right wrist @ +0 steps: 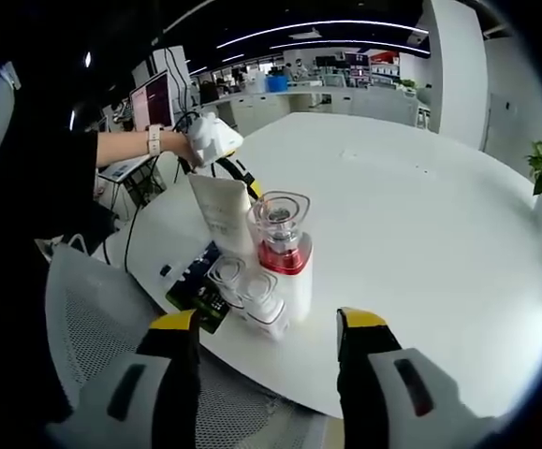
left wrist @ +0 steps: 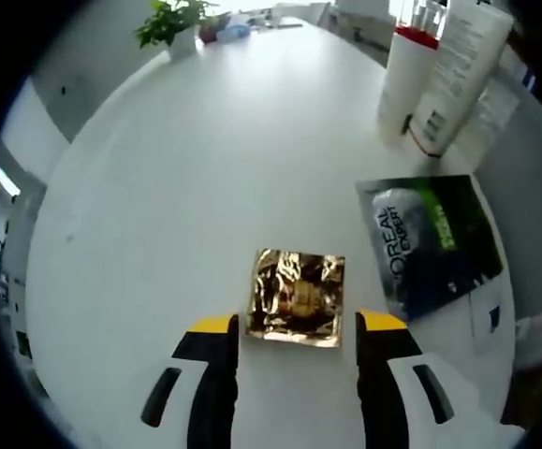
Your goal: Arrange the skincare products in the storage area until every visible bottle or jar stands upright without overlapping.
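Your left claw (left wrist: 296, 329) hovers low over the white table (left wrist: 205, 168) with its jaws apart and nothing between them; a gold foil sachet (left wrist: 297, 297) lies flat on the table just ahead of the tips. To the right of the sachet, a dark sachet printed with white lettering and a green patch (left wrist: 428, 243) also lies flat, near the table edge. Beyond it stand a white tube with printed text (left wrist: 458, 75) and a white bottle with a red band (left wrist: 403, 79), close together. A potted plant (left wrist: 175, 23) sits at the far end of the table.

Your right claw (right wrist: 269, 323) is likewise held with jaws apart and empty, above the near table edge. From this side you see the products grouped upright: the red-banded bottle with a clear cap (right wrist: 283, 248), the white tube (right wrist: 222, 213) beside it, and two small clear-capped bottles (right wrist: 247, 290) in front, touching or nearly so. The dark sachet (right wrist: 196, 285) lies behind them. Your left hand holds the left claw (right wrist: 212, 138) farther back.
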